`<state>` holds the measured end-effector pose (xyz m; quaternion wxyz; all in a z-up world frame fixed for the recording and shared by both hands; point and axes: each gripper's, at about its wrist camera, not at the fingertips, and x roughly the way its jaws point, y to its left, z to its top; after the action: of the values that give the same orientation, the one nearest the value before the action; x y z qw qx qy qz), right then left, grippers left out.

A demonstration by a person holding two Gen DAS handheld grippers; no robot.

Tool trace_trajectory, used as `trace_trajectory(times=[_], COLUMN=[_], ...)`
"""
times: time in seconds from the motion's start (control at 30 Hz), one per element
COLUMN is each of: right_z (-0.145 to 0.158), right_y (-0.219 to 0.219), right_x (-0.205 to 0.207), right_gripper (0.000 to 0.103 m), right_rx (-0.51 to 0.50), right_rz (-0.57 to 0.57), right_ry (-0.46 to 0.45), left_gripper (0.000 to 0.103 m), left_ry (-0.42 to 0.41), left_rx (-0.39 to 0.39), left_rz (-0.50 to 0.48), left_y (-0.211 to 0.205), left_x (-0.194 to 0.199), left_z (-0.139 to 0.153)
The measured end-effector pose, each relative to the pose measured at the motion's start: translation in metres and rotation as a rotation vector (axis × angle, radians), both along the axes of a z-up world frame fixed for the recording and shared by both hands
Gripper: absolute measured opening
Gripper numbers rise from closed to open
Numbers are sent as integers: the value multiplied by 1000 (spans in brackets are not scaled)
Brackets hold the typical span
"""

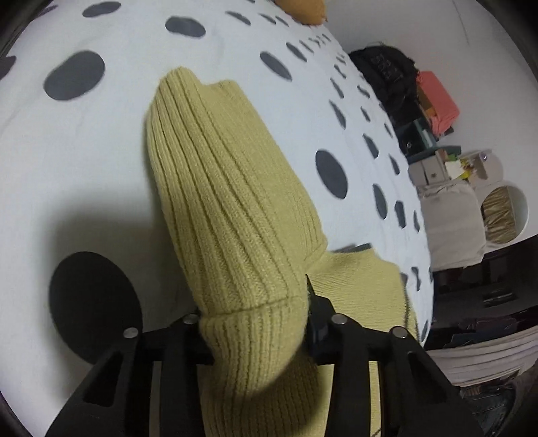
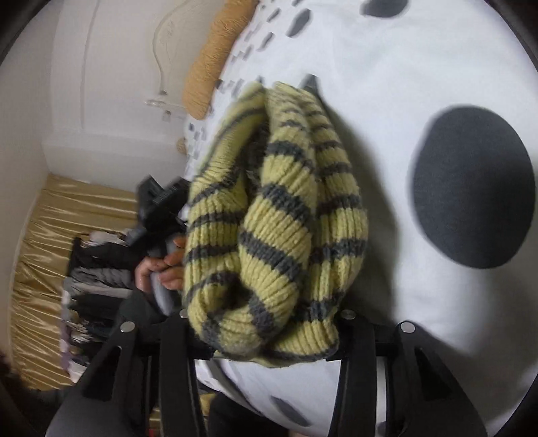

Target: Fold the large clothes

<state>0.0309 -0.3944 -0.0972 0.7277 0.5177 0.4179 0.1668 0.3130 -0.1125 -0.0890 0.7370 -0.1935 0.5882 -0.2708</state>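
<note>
A yellow-green knit sweater (image 1: 228, 201) lies on a white bed cover with dark grey dots (image 1: 101, 168). In the left wrist view, a plain ribbed part runs from the bed into my left gripper (image 1: 255, 336), whose jaws pinch the ribbed hem. In the right wrist view, a bunched part of the sweater with grey stripes (image 2: 285, 201) fills my right gripper (image 2: 265, 336), and the fingers press on it from both sides. Just left of the bunch, a person's hand (image 2: 161, 269) holds a black handle (image 2: 158, 201). The rest of the sweater is hidden under these folds.
A mustard pillow (image 1: 306, 10) (image 2: 215, 64) lies at the head of the bed. Beyond the bed's right edge are a black bag (image 1: 383, 74), a coral box (image 1: 437, 97) and white round shelves (image 1: 504, 208). Gold fabric (image 2: 67, 235) and dark clothes lie left of the bed.
</note>
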Motion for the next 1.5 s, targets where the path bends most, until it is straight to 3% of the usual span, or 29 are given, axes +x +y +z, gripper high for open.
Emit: trace_trajectory(times=[0.1,0.2,0.3,0.4,0.5,0.53,0.6,0.73,0.77,0.8,0.83,0.9,1.0,1.1,1.17,1.2,1.23,1.27,1.33,1.37,1.43,1.5], right_z=[28,51,55,37,-12,-30,-27,-3,10,23,38,66,94,98,83,74,63,50,33,35,45,45], right_y=[12,42,72,100,124,132,130,113,104,98,91,82,99,134,149,157,162,156,131,124,122,121], right_x=[6,26,51,87,115,118,111,87,76,69,63,66,111,171,202,217,225,232,238,239,239,242], right_gripper=[43,43,43,43,44,44,45,49,49,48,46,38,31,29,25,8,0,0,0,0,0,0], right_rx=[-5,15,53,24,-57,-88,-91,-164,-217,-281,-336,-373,-377,-323,-291,-394,-541,-622,-549,-547,-653,-644], right_rz=[32,85,106,126,161,182,179,201,183,170,153,117,164,248,304,316,310,294,260,246,239,235], right_ry=[-42,-94,-123,-75,83,141,88,135,138,138,118,61,-40,-101,-58,-15,35,71,100,105,104,123], left_gripper=[33,33,34,36,41,49,49,47,46,45,45,45,47,47,47,47,47,47,47,47,47,47], left_ry=[-92,-211,-235,-191,-26,-1,6,-32,-77,-116,-164,-232,-287,-288,-248,-229,-212,-200,-201,-202,-206,-226], left_rx=[12,29,69,176,255,215,100,155,170,209,303,385,353,365,356,345,333,343,379,400,401,369], left_rz=[-6,20,57,80,109,146,208,259,290,318,328,286,195,156,149,149,146,142,132,130,128,136], left_y=[6,32,70,99,115,123,136,156,166,174,181,182,169,158,160,164,165,168,167,168,169,165], left_x=[-3,9,35,67,98,102,110,137,138,136,128,105,52,7,-14,-22,-33,-39,-44,-44,-42,-32], left_z=[37,93,118,94,17,-4,-8,24,43,60,82,107,127,124,115,110,103,98,93,91,93,100])
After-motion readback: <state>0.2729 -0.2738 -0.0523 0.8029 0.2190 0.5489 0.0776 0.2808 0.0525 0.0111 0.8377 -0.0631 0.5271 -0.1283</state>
